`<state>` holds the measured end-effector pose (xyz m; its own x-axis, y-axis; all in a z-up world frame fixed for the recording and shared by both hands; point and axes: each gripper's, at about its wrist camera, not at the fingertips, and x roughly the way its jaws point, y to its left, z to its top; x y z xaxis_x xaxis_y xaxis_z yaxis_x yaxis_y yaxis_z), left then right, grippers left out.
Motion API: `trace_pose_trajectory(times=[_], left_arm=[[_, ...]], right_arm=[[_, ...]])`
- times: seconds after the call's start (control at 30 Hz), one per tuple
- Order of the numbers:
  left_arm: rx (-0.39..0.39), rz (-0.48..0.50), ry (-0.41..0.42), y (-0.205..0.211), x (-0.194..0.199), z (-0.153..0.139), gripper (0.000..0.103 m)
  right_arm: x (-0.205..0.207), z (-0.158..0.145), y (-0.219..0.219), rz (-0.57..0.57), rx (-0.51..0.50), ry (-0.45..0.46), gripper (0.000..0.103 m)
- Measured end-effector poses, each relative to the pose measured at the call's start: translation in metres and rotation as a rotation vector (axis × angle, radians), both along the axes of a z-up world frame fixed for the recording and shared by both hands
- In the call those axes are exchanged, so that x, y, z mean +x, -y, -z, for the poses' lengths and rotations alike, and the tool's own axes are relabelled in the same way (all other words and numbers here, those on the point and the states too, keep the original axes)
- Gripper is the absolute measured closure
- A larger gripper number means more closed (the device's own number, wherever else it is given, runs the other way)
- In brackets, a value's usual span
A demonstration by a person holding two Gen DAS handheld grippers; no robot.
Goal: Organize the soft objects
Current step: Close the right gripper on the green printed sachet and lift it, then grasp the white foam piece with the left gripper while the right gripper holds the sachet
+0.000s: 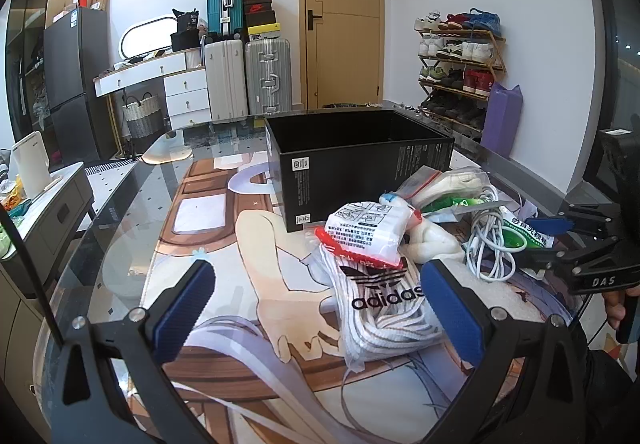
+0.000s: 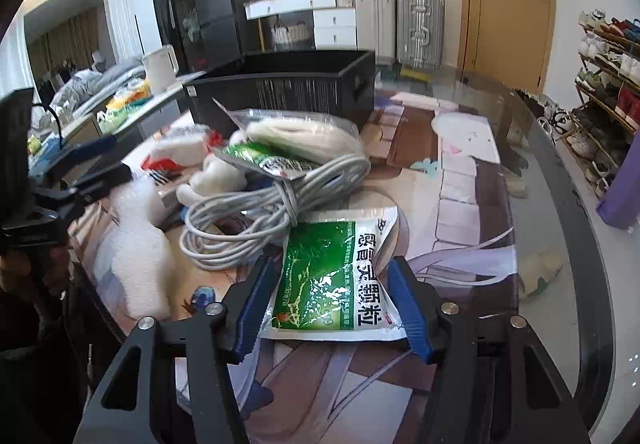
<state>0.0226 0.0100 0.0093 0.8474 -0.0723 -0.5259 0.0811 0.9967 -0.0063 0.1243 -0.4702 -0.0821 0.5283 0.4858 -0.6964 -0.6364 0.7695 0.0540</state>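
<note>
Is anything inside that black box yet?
Looks empty: the black box shows only bare dark inner walls, though its floor is hidden.

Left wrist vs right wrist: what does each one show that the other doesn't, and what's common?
Left wrist only: the adidas bag of white laces between the open left gripper fingers.
Right wrist only: the right gripper open around the green sachet, which lies flat on the mat; a bed at far left.
Both: the black box, the white cable coil, suitcases, door, shoe rack.
</note>
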Motion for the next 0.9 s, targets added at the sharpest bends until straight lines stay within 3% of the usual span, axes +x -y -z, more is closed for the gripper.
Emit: trace_pose_trajectory(times=[0.03, 0.13, 0.27, 0.47, 0.9], left_arm=[[0.000, 0.000, 0.000, 0.000, 0.000, 0.000, 0.000], [-0.001, 0.002, -0.001, 0.001, 0.000, 0.000, 0.000], [0.000, 0.005, -0.001, 0.002, 0.000, -0.001, 0.000], [-0.002, 0.009, 0.003, 0.004, -0.001, -0.002, 0.000], [0.026, 0.083, 0.032, 0.017, -0.012, -0.009, 0.000]], right_arm=[[0.001, 0.000, -0.002, -0.002, -0.011, 0.004, 0.034], [0.001, 0.002, -0.009, -0.021, -0.050, 0.024, 0.034], [0.005, 0.001, -0.002, -0.014, -0.047, 0.010, 0.056], [0.004, 0.000, 0.014, 0.037, -0.048, 0.044, 0.068], [-0.003, -0.017, 0.021, 0.048, 0.035, 0.094, 0.069]])
